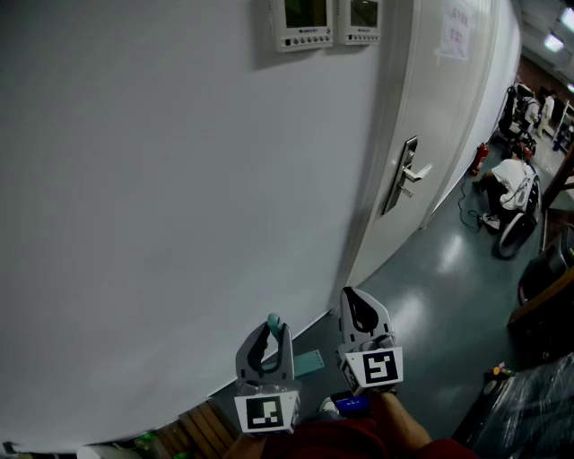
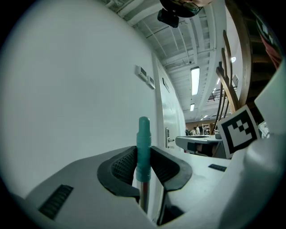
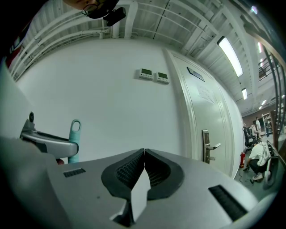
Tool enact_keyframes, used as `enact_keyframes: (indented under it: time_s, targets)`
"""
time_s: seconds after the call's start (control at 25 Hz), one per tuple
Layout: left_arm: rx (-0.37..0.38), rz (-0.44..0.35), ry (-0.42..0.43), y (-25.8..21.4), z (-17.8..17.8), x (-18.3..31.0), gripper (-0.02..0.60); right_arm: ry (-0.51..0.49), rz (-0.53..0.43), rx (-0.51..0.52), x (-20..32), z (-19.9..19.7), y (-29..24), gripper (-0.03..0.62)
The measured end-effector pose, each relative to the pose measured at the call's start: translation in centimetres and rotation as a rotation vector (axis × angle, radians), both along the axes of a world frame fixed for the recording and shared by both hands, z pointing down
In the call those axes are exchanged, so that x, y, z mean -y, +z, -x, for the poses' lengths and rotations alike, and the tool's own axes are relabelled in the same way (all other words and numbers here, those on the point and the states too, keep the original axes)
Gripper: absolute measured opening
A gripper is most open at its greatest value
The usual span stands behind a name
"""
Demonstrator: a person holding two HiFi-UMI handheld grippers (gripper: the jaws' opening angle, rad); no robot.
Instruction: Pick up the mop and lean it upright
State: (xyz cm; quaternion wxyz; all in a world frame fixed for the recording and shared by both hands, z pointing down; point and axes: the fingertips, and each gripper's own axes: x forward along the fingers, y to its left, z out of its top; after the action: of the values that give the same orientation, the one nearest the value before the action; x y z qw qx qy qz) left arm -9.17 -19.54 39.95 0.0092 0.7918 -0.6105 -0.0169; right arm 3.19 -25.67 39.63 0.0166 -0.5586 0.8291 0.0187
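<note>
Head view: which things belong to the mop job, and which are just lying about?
Job: teal-tipped metal mop handle, clamped in the left gripper; white wall to lean it on; shut, empty right gripper.
Bystanders: white door with lever handle; two wall control panels; red fire extinguisher.

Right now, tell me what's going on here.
A person stands by a white wall with a gripper in each hand. The left gripper has its jaws shut on the teal top of the mop handle, which stands roughly upright close to the wall. Whether it touches the wall can't be made out. The right gripper is beside it with its jaws together and nothing in them. A door lies further along the wall.
</note>
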Motion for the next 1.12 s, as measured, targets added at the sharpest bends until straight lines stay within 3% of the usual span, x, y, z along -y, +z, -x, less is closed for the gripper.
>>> enact_keyframes:
  time_s: [1.12]
  targets:
    - [0.088,0.081,0.017,11.4,-0.2,0.1,0.106,-0.028,0.026,-0.003,0.3,0.5,1.8,0.017]
